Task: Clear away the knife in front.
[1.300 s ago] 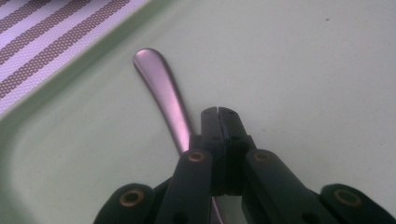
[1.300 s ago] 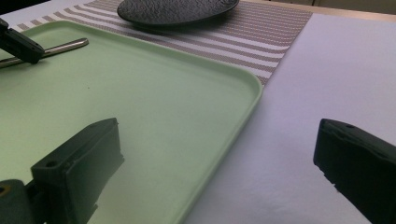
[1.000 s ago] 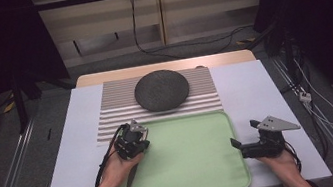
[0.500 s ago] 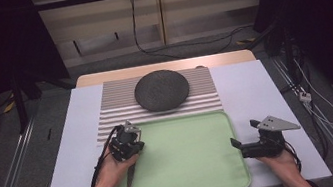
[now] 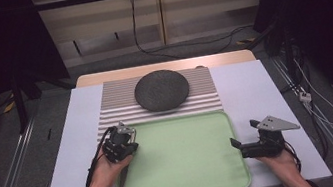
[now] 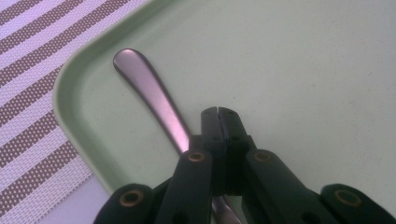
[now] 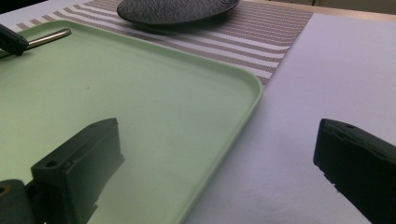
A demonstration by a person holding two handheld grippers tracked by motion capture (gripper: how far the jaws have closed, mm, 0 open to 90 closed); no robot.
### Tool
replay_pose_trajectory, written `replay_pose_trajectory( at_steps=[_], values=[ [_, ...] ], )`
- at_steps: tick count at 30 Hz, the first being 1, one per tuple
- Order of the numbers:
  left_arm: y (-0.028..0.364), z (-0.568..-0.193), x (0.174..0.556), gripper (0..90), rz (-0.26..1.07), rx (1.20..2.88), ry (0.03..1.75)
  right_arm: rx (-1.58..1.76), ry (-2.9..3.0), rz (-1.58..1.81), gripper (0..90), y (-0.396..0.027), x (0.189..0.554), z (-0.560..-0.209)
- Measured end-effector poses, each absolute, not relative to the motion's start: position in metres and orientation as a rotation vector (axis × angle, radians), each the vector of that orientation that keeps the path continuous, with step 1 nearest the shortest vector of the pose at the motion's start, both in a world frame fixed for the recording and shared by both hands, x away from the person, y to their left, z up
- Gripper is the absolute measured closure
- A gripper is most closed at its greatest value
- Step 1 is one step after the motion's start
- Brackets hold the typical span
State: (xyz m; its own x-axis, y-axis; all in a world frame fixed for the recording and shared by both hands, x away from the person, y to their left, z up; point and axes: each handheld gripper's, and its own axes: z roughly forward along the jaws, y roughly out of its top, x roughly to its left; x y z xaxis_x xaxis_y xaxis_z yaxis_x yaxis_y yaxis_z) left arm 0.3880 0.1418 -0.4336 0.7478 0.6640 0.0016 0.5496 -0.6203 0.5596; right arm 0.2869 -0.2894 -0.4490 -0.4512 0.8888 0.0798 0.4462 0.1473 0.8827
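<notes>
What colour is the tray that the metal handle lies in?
Pale green; the tray shows best in the high view, with the handle near its corner.

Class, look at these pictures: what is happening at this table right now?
A person works at a table with a claw in each hand. The left claw is shut over the near-left corner of a green tray, with the metal handle of a utensil running under it; whether it grips the handle is unclear. The right claw is open at the tray's right edge, holding nothing. A dark plate sits on a striped mat beyond.
</notes>
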Motion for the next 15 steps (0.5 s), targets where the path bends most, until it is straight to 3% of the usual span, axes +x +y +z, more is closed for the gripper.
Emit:
replay_pose_trajectory(
  at_steps=[15],
  values=[
    [0.153, -0.432, 0.390, 90.0, 0.293, 2.423, 0.929, 1.269, 1.966, 1.252, 0.8, -0.289, 0.288, -0.449]
  ],
)
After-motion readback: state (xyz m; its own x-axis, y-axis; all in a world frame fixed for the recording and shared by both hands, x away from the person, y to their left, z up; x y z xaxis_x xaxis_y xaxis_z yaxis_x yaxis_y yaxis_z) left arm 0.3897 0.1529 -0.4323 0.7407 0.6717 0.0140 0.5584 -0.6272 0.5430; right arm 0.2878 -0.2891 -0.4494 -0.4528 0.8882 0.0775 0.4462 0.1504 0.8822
